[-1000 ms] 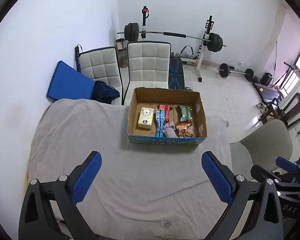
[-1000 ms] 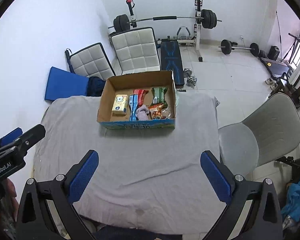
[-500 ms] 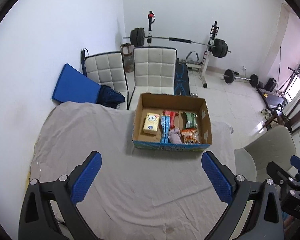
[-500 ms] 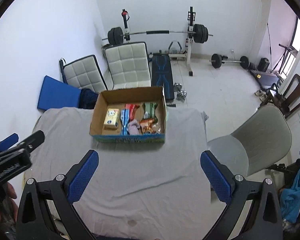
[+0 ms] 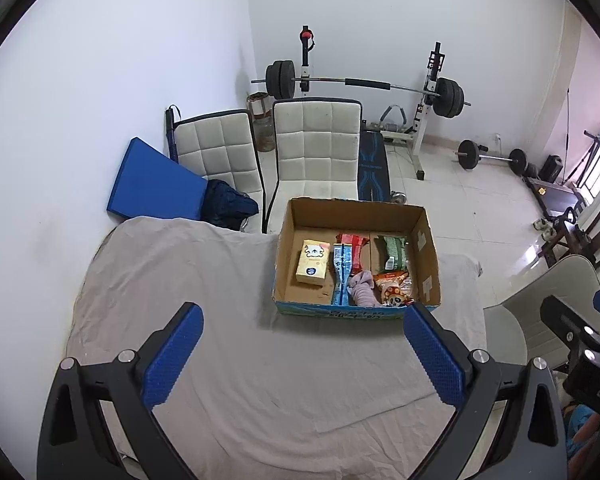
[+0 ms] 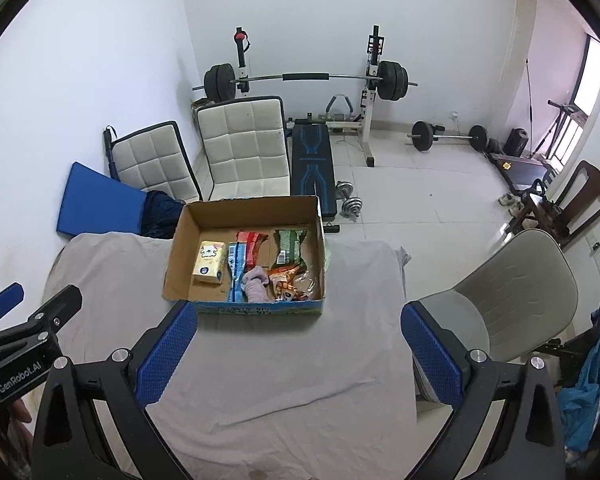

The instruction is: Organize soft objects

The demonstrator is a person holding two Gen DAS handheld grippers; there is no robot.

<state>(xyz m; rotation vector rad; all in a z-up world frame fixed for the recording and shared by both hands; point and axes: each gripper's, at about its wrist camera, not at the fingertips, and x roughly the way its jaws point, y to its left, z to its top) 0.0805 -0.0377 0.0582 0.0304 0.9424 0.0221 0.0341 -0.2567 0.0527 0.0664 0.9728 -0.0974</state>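
An open cardboard box (image 5: 428,256) (image 6: 180,252) sits at the far side of a table under a grey cloth (image 5: 220,280) (image 6: 300,360). In it lie a yellow tissue pack (image 5: 311,267) (image 6: 209,266), a blue packet (image 5: 341,274), a red packet (image 5: 354,246), a green packet (image 5: 394,252), an orange snack bag (image 5: 394,290) and a pink soft cloth (image 5: 363,289) (image 6: 256,283). My left gripper (image 5: 300,352) is open and empty, above the cloth, short of the box. My right gripper (image 6: 298,350) is also open and empty.
Two white padded chairs (image 5: 316,152) and a blue mat (image 5: 152,184) stand behind the table. A barbell rack (image 5: 364,84) and a bench (image 6: 312,160) are by the far wall. A grey chair (image 6: 512,292) stands right of the table.
Both grippers have pulled back and risen, so the box looks smaller and farther away. Both stayed open and empty.
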